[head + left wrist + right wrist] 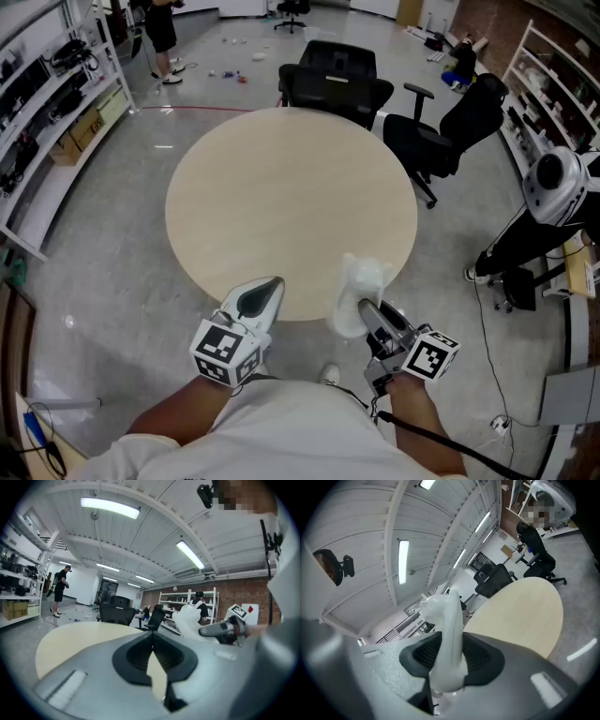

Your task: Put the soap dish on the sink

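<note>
The white soap dish (pixel 361 292) hangs over the near edge of the round beige table (pixel 291 206), standing on edge between the jaws of my right gripper (pixel 372 314). In the right gripper view the dish (pixel 446 630) fills the gap of the right gripper (pixel 447 651), both pads pressed on it. My left gripper (pixel 268 291) is held beside it to the left, also at the table's near edge. Its jaws meet at the tips with nothing between them (pixel 151 639). The left gripper view also shows the dish (pixel 190 619) off to the right.
Black office chairs (pixel 333 75) (pixel 450 131) stand at the table's far side and far right. Shelving lines the left wall (pixel 47 103) and the right wall (pixel 553 84). A person (pixel 161 33) stands far back left. A white rounded machine (pixel 558 183) sits at the right.
</note>
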The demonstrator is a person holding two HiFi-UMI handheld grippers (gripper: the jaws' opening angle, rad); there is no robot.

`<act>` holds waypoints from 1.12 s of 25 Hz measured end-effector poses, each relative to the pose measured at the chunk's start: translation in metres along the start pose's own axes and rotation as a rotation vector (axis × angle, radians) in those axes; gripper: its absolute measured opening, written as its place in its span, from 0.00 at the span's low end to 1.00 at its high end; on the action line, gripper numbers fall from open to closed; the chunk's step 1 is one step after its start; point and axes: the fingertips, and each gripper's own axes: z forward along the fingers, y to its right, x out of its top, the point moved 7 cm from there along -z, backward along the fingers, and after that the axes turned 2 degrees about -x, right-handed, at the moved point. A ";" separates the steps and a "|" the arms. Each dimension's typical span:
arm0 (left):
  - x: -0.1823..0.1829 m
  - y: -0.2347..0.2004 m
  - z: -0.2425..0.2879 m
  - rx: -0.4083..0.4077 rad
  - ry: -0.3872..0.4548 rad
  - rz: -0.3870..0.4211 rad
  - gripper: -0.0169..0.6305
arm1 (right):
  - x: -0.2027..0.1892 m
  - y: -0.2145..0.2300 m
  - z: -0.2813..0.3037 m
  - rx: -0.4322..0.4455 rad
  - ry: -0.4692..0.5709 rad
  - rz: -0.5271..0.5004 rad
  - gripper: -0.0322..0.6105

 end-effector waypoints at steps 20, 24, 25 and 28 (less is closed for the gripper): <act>-0.007 -0.001 -0.005 -0.043 -0.028 -0.022 0.04 | -0.010 -0.011 -0.004 0.006 0.028 0.021 0.27; -0.006 -0.003 -0.009 -0.052 -0.027 -0.018 0.04 | -0.015 -0.016 -0.001 0.001 0.024 0.020 0.27; -0.006 -0.004 -0.011 -0.052 -0.026 -0.017 0.04 | -0.017 -0.017 0.000 0.001 0.023 0.022 0.27; -0.007 -0.008 -0.019 -0.046 -0.024 -0.014 0.04 | -0.023 -0.023 0.004 0.005 0.021 0.028 0.27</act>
